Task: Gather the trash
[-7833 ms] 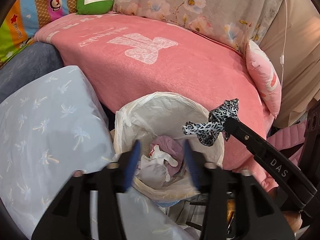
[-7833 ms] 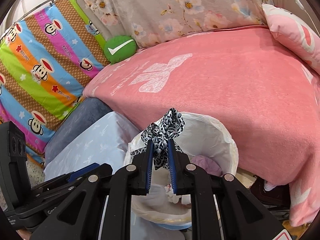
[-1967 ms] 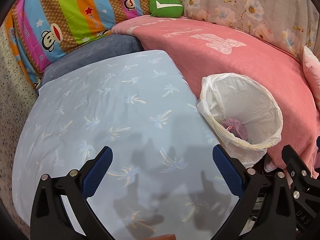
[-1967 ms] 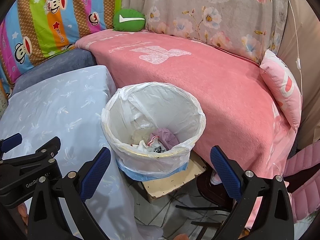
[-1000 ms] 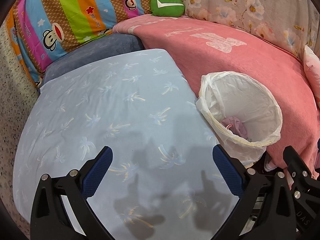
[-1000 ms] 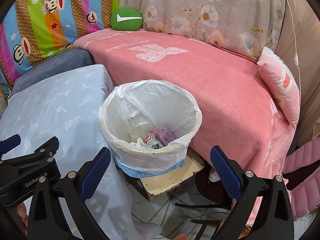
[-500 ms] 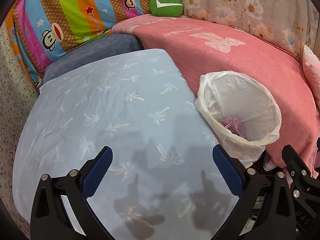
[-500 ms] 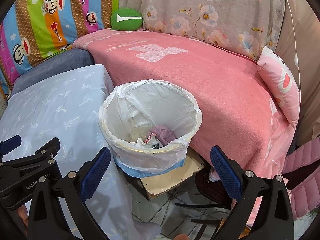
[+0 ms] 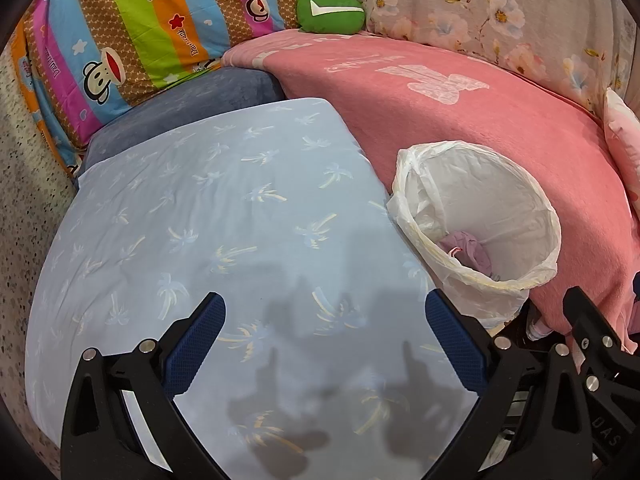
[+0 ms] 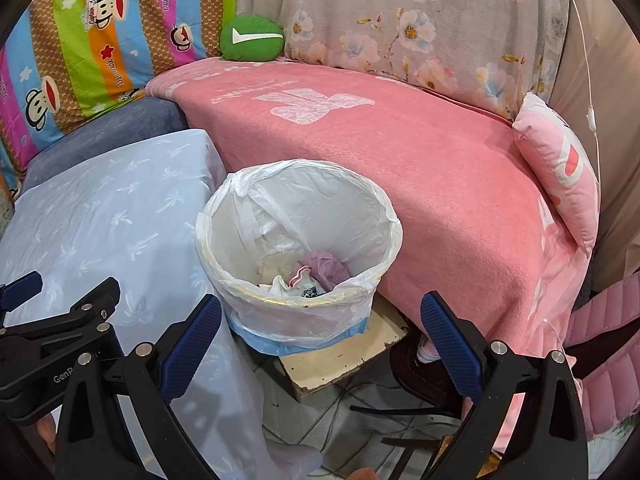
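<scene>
A trash bin (image 10: pixel 304 316) lined with a white plastic bag stands between the light blue table and the pink sofa. It also shows in the left wrist view (image 9: pixel 516 276). Inside lie a purple cloth (image 10: pixel 322 266), white scraps and a bit of the leopard-print scrap (image 10: pixel 309 291). My right gripper (image 10: pixel 320 344) is open and empty, just in front of and below the bin. My left gripper (image 9: pixel 322 344) is open and empty above the blue tablecloth (image 9: pixel 224 216), left of the bin.
A pink blanket (image 10: pixel 400 140) covers the sofa behind the bin, with a green cushion (image 10: pixel 251 38), a pink pillow (image 10: pixel 560 168) and a striped monkey-print cover (image 9: pixel 120 36). The bin stands on a cream board (image 10: pixel 340 364) on the floor, with cables nearby.
Since 7.8 s ago the right gripper let go of the leopard-print scrap into the bin and both grippers opened wide and drew back. Over the last second almost nothing moved.
</scene>
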`<act>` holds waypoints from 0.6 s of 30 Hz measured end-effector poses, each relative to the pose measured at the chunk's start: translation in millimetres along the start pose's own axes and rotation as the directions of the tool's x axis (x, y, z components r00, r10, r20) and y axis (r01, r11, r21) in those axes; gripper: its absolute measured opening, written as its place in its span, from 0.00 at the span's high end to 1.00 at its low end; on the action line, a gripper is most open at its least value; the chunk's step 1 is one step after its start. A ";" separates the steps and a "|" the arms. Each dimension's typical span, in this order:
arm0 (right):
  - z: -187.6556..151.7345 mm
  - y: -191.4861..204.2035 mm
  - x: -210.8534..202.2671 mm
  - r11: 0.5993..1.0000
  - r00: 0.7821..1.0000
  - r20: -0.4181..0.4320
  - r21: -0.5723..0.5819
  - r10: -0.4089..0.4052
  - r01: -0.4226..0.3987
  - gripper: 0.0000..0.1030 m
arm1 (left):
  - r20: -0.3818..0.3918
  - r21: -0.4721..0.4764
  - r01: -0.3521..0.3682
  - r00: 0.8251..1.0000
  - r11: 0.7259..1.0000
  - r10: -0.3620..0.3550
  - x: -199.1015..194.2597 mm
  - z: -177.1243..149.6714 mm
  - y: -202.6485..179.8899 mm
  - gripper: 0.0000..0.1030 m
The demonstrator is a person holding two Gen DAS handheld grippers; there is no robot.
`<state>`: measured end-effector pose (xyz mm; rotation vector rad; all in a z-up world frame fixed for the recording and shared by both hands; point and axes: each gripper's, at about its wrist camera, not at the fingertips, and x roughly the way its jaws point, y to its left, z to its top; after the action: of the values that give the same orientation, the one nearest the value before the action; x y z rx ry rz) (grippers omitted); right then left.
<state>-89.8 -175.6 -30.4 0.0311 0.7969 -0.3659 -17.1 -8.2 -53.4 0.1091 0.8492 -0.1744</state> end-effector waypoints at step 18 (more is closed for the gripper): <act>0.0 -1.1 -3.0 1.000 1.000 0.002 0.003 -0.003 0.003 0.06 | 0.008 0.003 0.007 1.000 1.000 -0.007 -2.9 1.0 -1.7 0.07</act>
<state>-92.1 -175.8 -28.1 0.0327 0.7945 -0.3696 -18.6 -9.7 -50.7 0.1077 0.8412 -0.1824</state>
